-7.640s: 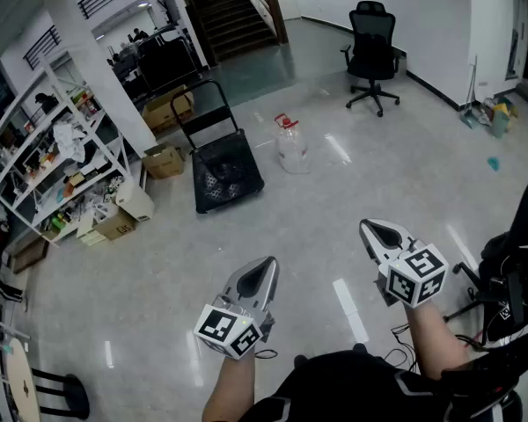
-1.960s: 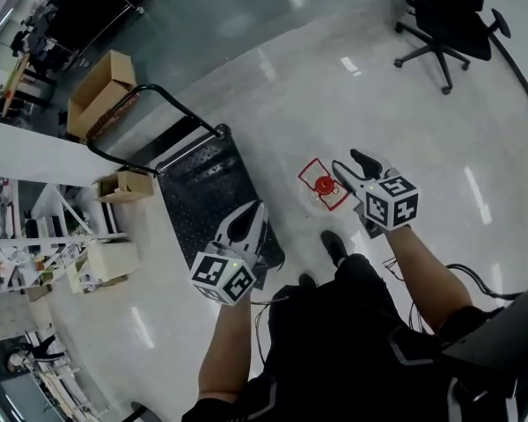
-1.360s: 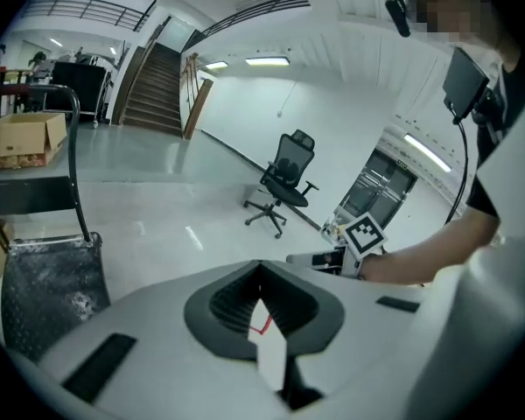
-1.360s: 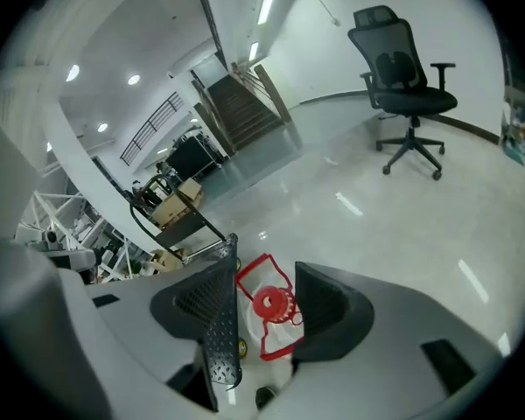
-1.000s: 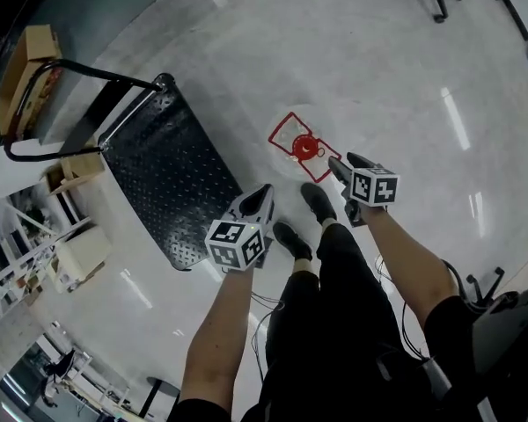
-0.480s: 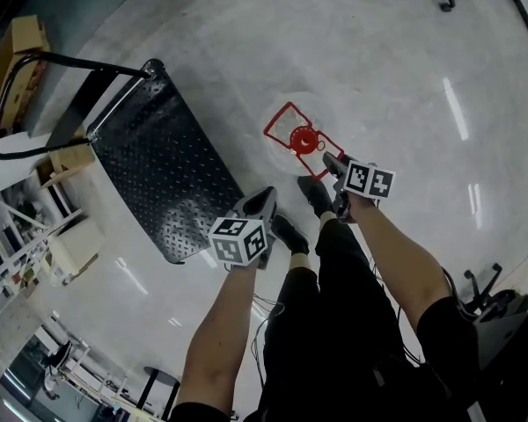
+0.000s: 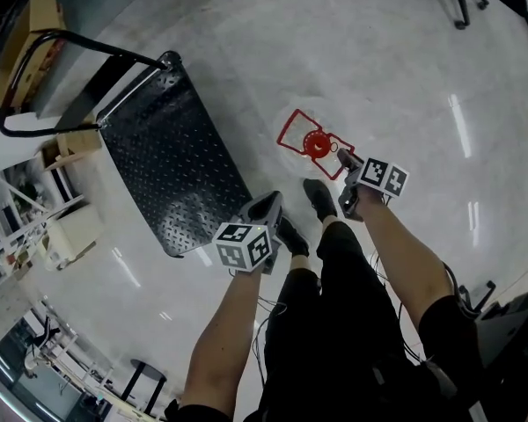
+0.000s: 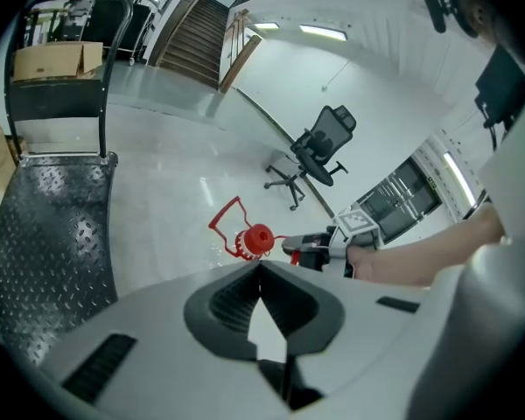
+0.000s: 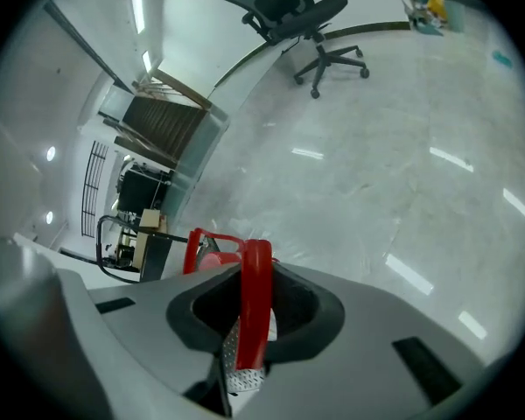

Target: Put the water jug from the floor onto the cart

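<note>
Office hall — swivel chair (image 8: 319, 143), staircase (image 8: 192, 46), cart (image 7: 172, 170)

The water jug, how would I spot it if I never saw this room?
Find the big black cart on the shiny floor. Just right of it, by the person's shoes, stands the water jug. Nothing else nearby has its bright red cap and red handle, and the right claw has just been closing onto that handle.
</note>
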A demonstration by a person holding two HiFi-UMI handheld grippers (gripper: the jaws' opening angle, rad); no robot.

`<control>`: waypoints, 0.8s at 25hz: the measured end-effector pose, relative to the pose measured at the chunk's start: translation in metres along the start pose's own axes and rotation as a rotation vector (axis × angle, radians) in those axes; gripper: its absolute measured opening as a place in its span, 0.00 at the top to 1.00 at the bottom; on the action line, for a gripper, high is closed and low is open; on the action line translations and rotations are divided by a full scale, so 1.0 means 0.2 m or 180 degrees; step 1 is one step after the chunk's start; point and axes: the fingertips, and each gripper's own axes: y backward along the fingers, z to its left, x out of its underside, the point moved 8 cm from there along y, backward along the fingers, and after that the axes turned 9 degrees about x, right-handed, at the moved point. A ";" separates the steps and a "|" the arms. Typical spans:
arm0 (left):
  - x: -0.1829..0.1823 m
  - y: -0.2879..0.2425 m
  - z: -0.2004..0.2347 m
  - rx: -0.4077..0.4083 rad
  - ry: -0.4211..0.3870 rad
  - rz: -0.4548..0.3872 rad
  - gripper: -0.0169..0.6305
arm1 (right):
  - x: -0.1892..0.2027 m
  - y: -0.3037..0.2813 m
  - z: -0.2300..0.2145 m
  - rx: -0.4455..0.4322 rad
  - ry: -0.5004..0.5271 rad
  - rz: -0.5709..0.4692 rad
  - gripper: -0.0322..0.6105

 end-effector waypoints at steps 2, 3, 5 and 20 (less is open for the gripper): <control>-0.04 0.06 -0.03 -0.0011 -0.0001 -0.0116 0.97 | -0.01 0.01 0.04 0.0022 0.0097 0.0063 0.84; -0.06 0.09 -0.04 -0.0022 0.0008 -0.0196 0.97 | -0.01 0.02 0.07 0.0018 0.0163 0.0102 0.84; -0.12 0.18 -0.08 -0.0063 -0.0003 -0.0358 0.97 | -0.01 0.05 0.13 -0.0031 0.0359 0.0180 0.84; -0.17 1.12 -0.32 -0.0665 -0.0321 -0.1404 0.97 | 0.06 0.54 0.98 -0.0553 0.1457 0.0413 0.84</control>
